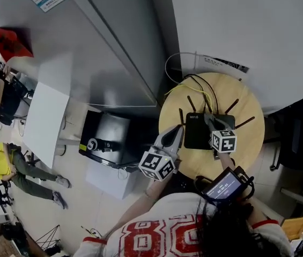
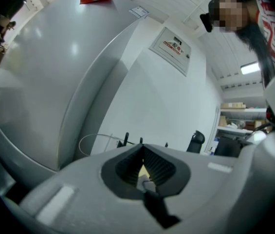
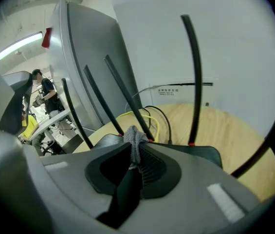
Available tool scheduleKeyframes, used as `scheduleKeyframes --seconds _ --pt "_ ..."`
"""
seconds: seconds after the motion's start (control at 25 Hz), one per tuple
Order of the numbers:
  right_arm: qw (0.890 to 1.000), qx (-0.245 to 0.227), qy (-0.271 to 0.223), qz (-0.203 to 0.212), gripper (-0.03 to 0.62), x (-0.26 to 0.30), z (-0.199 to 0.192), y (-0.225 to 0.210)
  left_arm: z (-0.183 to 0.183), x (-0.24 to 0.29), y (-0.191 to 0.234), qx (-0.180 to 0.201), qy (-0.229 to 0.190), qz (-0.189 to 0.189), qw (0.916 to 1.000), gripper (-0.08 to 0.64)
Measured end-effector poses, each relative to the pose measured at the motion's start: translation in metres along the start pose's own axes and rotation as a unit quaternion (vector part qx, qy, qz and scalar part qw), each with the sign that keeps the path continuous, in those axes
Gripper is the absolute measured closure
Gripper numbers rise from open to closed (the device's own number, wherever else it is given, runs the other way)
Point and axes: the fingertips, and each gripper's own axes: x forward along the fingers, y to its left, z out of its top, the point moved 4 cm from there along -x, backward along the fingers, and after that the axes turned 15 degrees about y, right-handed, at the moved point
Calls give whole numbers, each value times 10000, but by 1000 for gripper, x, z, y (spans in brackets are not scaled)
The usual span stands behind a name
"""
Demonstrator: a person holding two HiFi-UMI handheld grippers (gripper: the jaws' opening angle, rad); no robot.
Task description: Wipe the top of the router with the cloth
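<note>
While viewed along own jaws, right gripper (image 3: pixel 137 152) seen clamped on grey cloth (image 3: pixel 134 136), wad bunched past tips. Cloth held over right part of black router (image 1: pixel 197 134) on round wooden table (image 1: pixel 250 138); contact not discernible. Left gripper (image 1: pixel 174 135) closed, nothing held, tips beside router's left edge. Both grippers angled forward-down.

Round pale wooden table (image 1: pixel 250 143), flat black router with thin antennas (image 1: pixel 197 133) lying at its centre, yellow and black cables (image 1: pixel 183 85) trailing off its 12 o'clock edge.
</note>
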Motion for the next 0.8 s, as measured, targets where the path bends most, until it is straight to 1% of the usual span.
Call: scheduleKeyframes --seconds 0.24,0.48,0.68,0.76,0.8 --pt "9978 395 -69 -526 551 -26 -15 -47 0 18 -9 25 115 -303 9995 565" --pt "9937 614 -80 -939 551 -47 -29 -80 1 25 -14 39 114 -416 9991 565" --pt "9914 747 -78 -1067 551 -51 -32 -82 2 23 -8 26 102 -362 9993 565" --pt "9919 764 -165 -1003 551 -51 -26 -70 2 20 -5 5 84 -317 9995 565" --pt "9930 724 -220 -908 551 -49 -22 -61 2 18 -3 -7 74 -289 9996 565"
